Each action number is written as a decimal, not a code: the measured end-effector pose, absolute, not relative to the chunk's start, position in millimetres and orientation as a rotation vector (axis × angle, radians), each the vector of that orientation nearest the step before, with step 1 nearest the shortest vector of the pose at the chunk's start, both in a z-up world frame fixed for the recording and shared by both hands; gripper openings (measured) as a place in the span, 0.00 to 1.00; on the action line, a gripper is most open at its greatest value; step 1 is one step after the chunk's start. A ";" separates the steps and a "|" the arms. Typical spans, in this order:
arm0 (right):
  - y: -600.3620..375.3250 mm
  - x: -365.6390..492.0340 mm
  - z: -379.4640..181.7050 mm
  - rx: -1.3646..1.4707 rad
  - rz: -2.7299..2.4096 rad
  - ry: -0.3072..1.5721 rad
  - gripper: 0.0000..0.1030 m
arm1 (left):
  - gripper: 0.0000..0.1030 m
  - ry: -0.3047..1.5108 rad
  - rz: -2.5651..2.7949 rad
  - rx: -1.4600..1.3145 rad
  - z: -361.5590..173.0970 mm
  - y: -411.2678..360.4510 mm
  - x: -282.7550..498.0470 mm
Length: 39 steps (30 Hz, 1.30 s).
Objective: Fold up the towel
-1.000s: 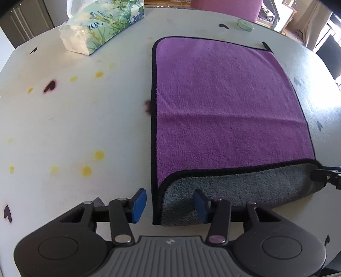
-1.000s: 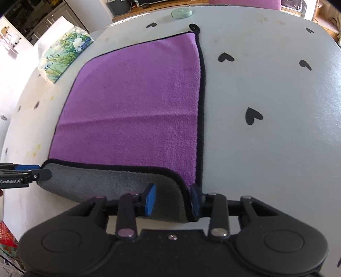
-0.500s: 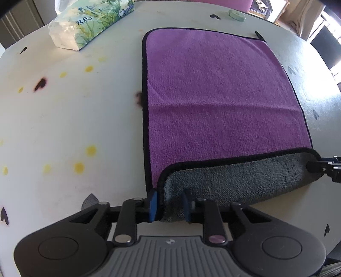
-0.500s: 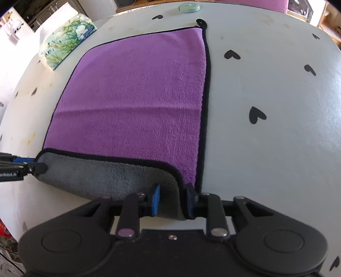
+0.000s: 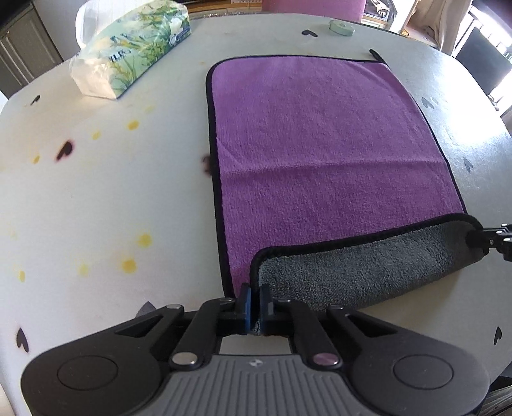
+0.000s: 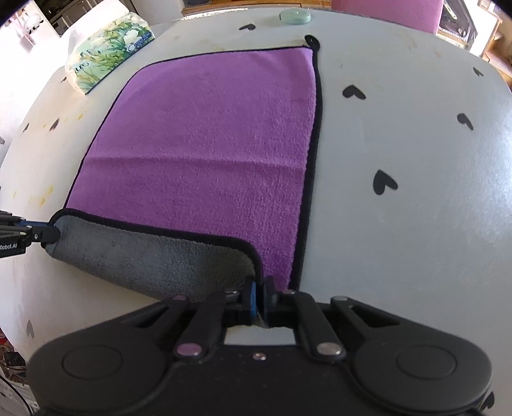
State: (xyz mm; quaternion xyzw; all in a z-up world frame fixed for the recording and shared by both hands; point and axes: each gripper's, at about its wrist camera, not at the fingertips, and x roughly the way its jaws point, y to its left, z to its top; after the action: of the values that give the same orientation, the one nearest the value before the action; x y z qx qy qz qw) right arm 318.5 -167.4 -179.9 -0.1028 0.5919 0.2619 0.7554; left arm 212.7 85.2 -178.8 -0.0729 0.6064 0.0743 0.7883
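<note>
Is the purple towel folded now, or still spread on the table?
Mostly spread. The towel lies flat; only its near edge is turned over, grey underside up, both corners clamped by the left gripper and right gripper.

The left tool (image 5: 253, 296) is matte black with blue pads (image 5: 244, 304) on its fingers, two round discs at its sides, silver and purple pivot screws, and a ribbed grey plate behind them. The right tool (image 6: 260, 292) looks alike, all black, with a thin cable along its lower left and white "Robot.AI" lettering on the other tool's side.

White table (image 5: 96, 208), purple towel (image 5: 320, 144), tissue pack (image 5: 131, 48), green disc (image 5: 341, 27)
</note>
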 end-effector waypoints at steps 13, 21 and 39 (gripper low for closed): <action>-165.9 326.1 -139.8 -0.201 0.561 1.150 0.04 | 0.05 1.194 0.229 -0.159 -141.3 90.8 224.0; -161.9 336.0 -119.3 -0.163 0.548 1.077 0.04 | 0.05 1.111 0.266 -0.148 -117.0 94.2 239.2; -138.0 396.5 -89.0 -0.064 0.501 0.950 0.04 | 0.05 0.972 0.324 -0.097 -89.7 108.5 310.0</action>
State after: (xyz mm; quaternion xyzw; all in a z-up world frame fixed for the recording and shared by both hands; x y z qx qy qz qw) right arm 396.5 -138.0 -89.0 -0.0307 0.4525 0.2385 0.8587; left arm 310.0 108.5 -89.7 -0.0466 0.4647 0.1551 0.8705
